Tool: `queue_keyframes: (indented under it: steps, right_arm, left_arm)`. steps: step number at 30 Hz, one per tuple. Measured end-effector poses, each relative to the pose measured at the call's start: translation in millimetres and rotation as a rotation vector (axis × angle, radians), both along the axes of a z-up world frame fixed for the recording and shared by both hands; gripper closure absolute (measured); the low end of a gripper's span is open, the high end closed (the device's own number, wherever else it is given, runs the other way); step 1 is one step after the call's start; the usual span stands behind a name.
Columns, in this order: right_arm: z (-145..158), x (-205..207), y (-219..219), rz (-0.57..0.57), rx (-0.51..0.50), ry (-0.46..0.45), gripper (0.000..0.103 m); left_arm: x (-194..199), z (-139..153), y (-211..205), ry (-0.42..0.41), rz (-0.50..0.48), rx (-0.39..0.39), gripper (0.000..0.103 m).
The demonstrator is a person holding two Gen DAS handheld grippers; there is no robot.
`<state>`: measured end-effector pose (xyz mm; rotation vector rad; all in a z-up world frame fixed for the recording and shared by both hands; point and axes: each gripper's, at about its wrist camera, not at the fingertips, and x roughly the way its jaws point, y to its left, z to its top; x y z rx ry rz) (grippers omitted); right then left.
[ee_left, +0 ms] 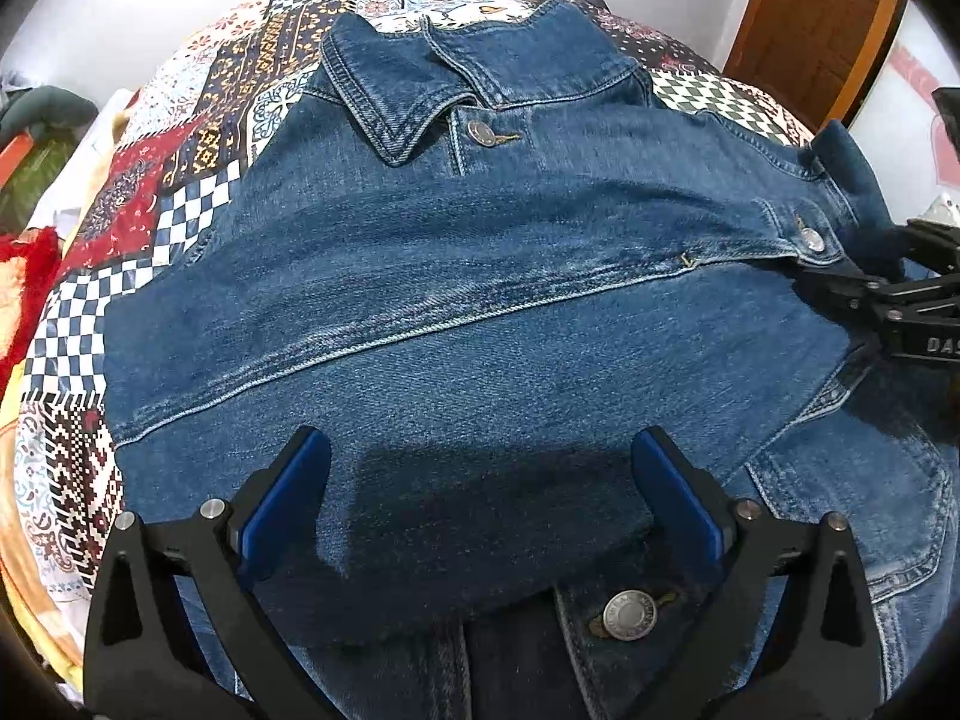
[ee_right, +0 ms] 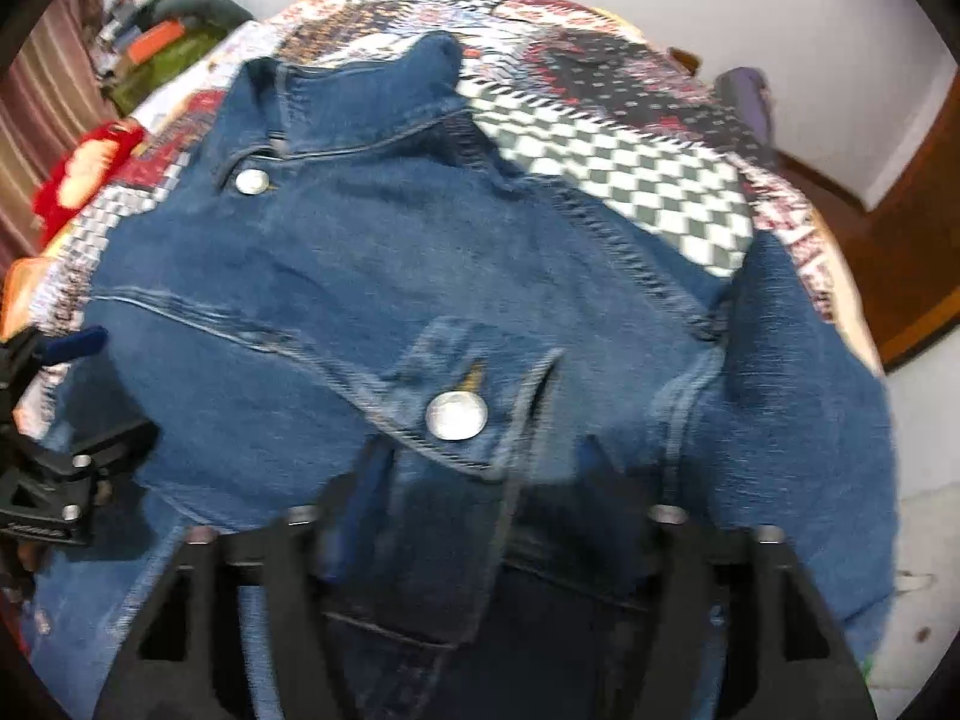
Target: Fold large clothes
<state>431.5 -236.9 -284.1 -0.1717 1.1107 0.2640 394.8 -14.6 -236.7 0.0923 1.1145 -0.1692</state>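
Note:
A blue denim jacket (ee_left: 480, 276) lies spread on a patchwork bedspread (ee_left: 180, 210), collar (ee_left: 384, 108) at the far end. One sleeve is folded across its body. My left gripper (ee_left: 480, 462) hovers low over the near part of that sleeve. Its blue pads (ee_left: 282, 504) stand wide apart and it is open, gripping nothing. My right gripper (ee_left: 822, 282) sits at the sleeve's cuff on the right. In the blurred right wrist view, the right gripper (ee_right: 480, 474) is open, its fingers apart over the jacket (ee_right: 420, 252) just below a pocket flap with a metal button (ee_right: 456, 415). The left gripper (ee_right: 66, 354) shows at the left edge.
The bedspread (ee_right: 618, 180) covers the whole bed. A red and orange plush blanket (ee_left: 24, 276) and piled clutter (ee_right: 162, 42) lie off the left side. A brown wooden door (ee_left: 804, 24) and white wall stand beyond the far right.

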Motion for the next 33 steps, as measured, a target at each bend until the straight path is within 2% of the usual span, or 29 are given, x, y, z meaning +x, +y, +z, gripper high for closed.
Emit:
queue_keyframes:
  steps: [5, 10, 15, 19, 25, 29, 33]
  right_arm:
    - [17.3, -8.6, -10.6, -0.016, 0.041, 0.007, 0.03]
    - [58.0, -29.6, -37.4, -0.053, 0.104, -0.083, 0.03]
    - [89.4, -46.5, -82.3, -0.146, 0.158, -0.142, 0.03]
    - [99.9, -58.6, -124.8, -0.249, 0.199, -0.165, 0.03]
    - [82.4, -75.8, -199.5, -0.428, 0.322, -0.108, 0.03]
    - [49.7, -86.9, -248.3, -0.569, 0.476, -0.015, 0.03]
    - [19.5, -92.7, -273.8, -0.65, 0.604, 0.059, 0.03]
  left_arm:
    - [0.8, 4.0, 0.8, 0.008, 0.009, 0.013, 0.001]
    - [-3.4, 24.3, 1.2, -0.029, 0.021, 0.012, 0.001]
    - [-5.1, 57.4, -4.1, -0.103, 0.027, -0.014, 0.001]
    - [-4.1, 75.8, -16.6, -0.146, 0.009, -0.018, 0.001]
    - [1.4, 75.9, -44.5, -0.134, -0.046, -0.011, 0.001]
    - [6.1, 63.3, -59.7, -0.098, -0.067, -0.013, 0.001]
    - [9.8, 48.0, -71.2, -0.075, -0.07, -0.007, 0.001]
